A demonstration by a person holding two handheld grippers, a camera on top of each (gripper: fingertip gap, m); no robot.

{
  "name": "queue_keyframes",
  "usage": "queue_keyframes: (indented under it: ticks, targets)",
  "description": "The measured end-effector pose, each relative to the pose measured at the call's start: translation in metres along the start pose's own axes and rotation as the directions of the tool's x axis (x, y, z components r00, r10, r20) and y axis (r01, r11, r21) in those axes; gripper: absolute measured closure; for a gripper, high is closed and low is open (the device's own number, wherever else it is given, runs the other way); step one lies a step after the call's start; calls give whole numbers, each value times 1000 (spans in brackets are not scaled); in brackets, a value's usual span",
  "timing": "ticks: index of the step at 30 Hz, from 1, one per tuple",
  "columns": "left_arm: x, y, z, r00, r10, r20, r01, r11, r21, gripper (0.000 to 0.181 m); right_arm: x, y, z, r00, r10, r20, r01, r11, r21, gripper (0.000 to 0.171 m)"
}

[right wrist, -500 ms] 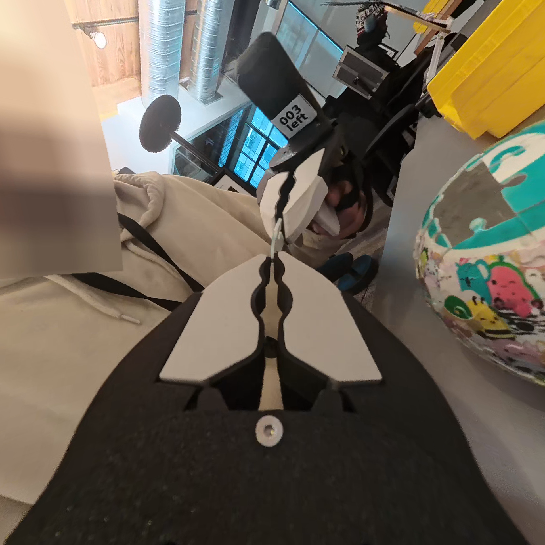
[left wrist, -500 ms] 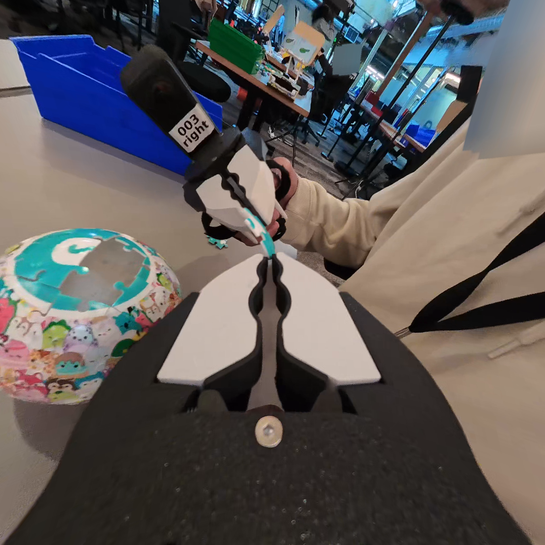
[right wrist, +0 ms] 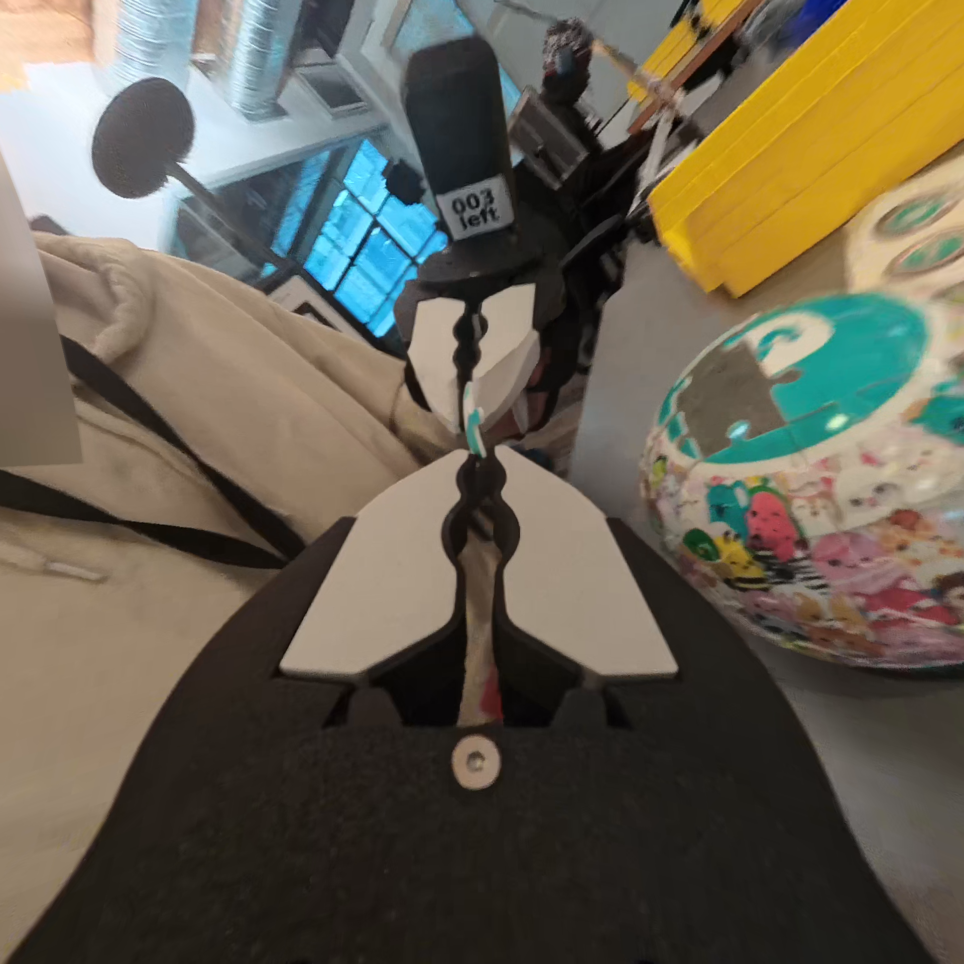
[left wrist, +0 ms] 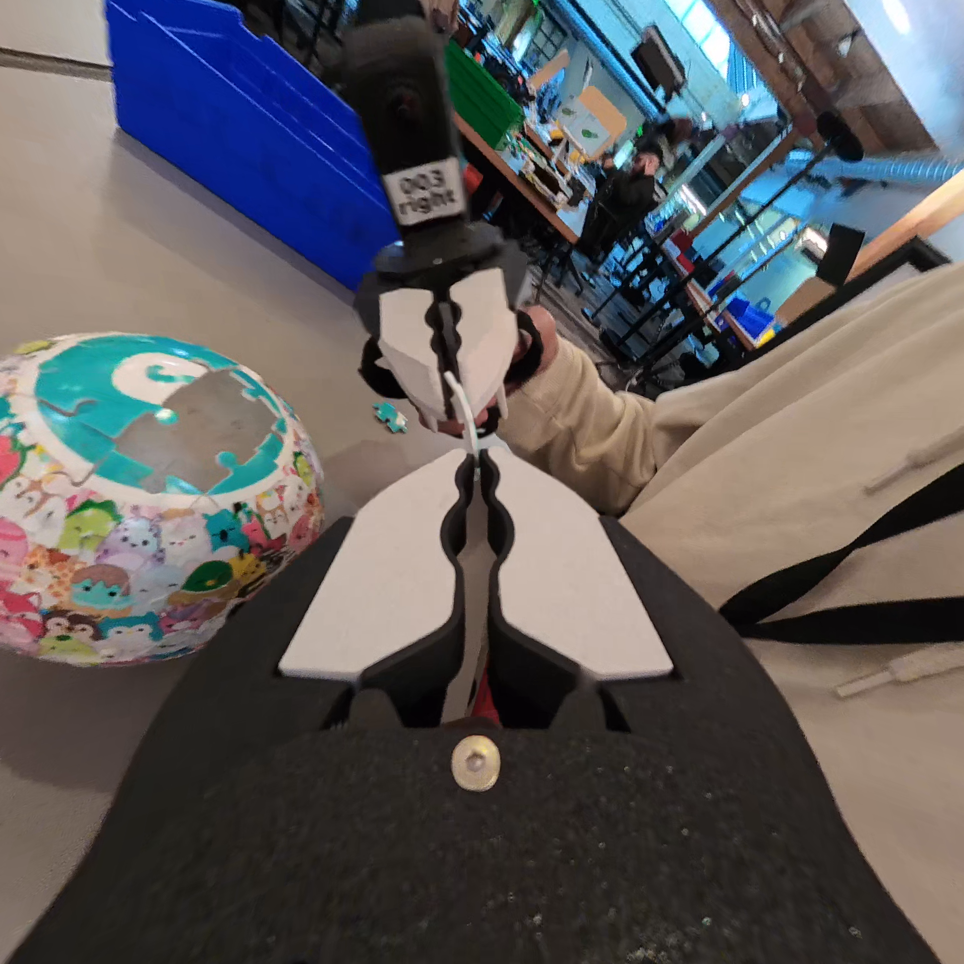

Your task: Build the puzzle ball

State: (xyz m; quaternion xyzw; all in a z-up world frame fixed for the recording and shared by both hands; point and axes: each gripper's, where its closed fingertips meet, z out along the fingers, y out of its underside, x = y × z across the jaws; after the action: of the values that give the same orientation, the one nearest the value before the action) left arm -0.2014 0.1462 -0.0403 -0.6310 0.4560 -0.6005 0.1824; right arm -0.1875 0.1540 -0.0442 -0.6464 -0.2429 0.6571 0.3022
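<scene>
Teal-topped puzzle ball sits on the grey bench, a ragged gap in its cap, off to one side of both grippers. Left gripper and right gripper both clench one thin puzzle piece between them; a mistimed release could drop it.
</scene>
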Motion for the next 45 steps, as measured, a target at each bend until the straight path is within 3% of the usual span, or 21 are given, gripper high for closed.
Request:
queue_keyframes:
  ticks: [3,6,11,13,19,29,45]
  targets:
    - [-13,-13,-2,989,-147,19,145,986,82,180,18,-13,-11,957,-167,-239,179,983,31,155]
    - [-32,-23,-4,960,-275,49,262,948,179,180,30,-20,-27,800,-372,-471,394,917,-55,145]
    - [-56,-22,9,904,-408,128,375,899,226,180,38,-17,-27,453,-614,-647,609,743,-278,126]
    - [-65,-19,11,885,-419,201,376,900,220,180,43,-10,-23,379,-663,-646,631,695,-343,127]
    - [-76,-17,13,833,-479,276,436,877,204,180,49,-5,-15,352,-682,-641,648,672,-359,127]
    - [-75,-19,15,791,-579,197,533,810,244,180,61,-2,-1,296,-732,-613,646,627,-436,121]
    - [-75,-17,10,778,-614,131,559,773,301,180,69,-3,2,252,-753,-608,645,599,-475,113]
